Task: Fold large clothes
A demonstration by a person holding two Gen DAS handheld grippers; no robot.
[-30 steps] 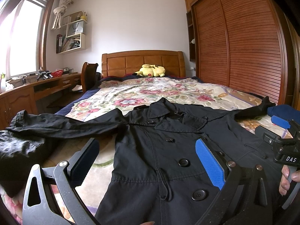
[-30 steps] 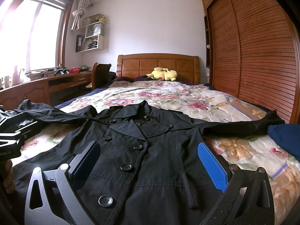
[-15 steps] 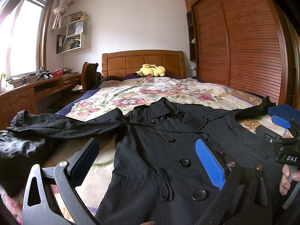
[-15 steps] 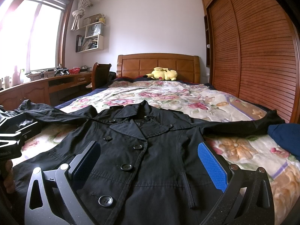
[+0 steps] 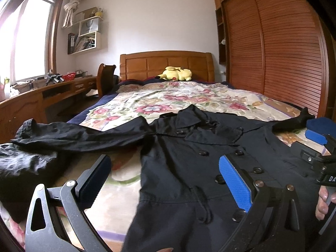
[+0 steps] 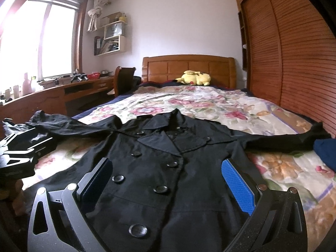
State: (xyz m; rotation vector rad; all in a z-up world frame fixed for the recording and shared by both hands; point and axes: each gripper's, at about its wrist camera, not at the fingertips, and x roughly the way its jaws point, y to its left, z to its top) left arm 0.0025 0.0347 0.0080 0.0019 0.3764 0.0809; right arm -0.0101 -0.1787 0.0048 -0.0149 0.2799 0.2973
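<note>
- Two grippers hover over one coat (image 6: 168, 168), which lies face up on the bed (image 6: 210, 105), collar toward the headboard, hem toward the cameras, sleeves out to either side.
- Left sleeve (image 5: 73, 134): runs toward the bed's left edge, its cuff by a dark heap (image 5: 23, 168); the left gripper (image 5: 163, 178) is the nearer one and hangs over the coat's left edge, jaws wide, holding nothing.
- Coat body: its long axis runs straight ahead of both pairs of fingers, the button rows between them.
- Right gripper (image 6: 168, 184): centred over the buttons, jaws wide and empty; the right sleeve (image 6: 283, 140) reaches toward a blue item (image 6: 325, 151).
- Against the earlier frames, both views sit slightly lower and nearer the coat; the coat itself lies as before.
</note>
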